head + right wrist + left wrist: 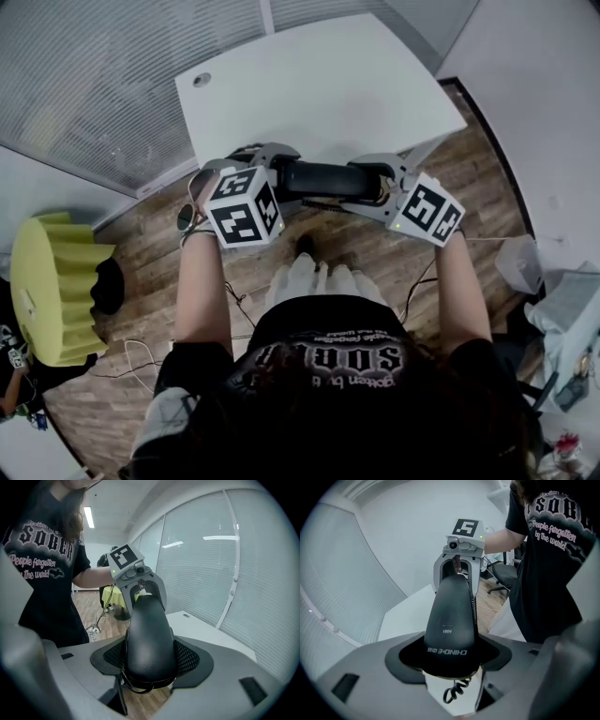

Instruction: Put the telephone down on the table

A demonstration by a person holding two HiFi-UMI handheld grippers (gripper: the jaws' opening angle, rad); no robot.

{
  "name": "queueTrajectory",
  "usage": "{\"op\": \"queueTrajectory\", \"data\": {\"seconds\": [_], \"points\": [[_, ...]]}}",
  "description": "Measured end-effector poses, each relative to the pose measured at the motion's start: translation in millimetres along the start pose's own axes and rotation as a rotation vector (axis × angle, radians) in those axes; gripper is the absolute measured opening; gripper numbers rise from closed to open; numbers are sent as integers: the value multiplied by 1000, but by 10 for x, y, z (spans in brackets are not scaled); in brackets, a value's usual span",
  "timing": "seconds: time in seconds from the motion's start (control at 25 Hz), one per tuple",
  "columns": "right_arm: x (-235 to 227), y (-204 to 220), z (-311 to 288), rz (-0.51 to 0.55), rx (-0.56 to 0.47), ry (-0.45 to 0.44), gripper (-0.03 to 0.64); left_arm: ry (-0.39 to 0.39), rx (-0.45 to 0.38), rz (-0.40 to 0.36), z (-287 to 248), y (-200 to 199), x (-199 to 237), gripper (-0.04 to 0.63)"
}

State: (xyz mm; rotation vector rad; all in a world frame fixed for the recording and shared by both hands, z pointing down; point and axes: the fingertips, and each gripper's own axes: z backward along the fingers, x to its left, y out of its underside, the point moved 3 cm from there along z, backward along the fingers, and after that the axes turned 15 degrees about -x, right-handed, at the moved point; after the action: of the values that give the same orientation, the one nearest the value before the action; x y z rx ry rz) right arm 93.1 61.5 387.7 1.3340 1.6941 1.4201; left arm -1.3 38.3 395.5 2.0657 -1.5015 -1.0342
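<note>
At the near edge of the white table (319, 84), above the wooden floor (159, 253), a person holds the black telephone (323, 178) level in the air between two grippers, not resting on the tabletop. One end of it sits in the left gripper (279, 176), whose jaws are clamped on either side of that end, set wide by its breadth. Below them, in the left gripper view, a loop of coiled cord (457, 691) hangs down. The right gripper (384, 183) faces the left and grips the opposite end, its dark pads pressed against both flanks. A yellow ribbed object (56, 291) stands on the floor well off to the person's left.
</note>
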Motion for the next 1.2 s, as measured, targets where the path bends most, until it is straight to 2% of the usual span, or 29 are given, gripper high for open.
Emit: {"op": "queueTrajectory", "data": {"seconds": [0.32,0.72,1.2], "points": [[-407,66,-118,-17,-2,22,284,12,-4,-18,-117,121,414,301],[-1069,77,-500,-24,13,34,284,22,-14,-18,-146,459,1111,301],[-1637,108,-976,-48,49,12,284,39,-31,13,-133,897,1694,301]]}}
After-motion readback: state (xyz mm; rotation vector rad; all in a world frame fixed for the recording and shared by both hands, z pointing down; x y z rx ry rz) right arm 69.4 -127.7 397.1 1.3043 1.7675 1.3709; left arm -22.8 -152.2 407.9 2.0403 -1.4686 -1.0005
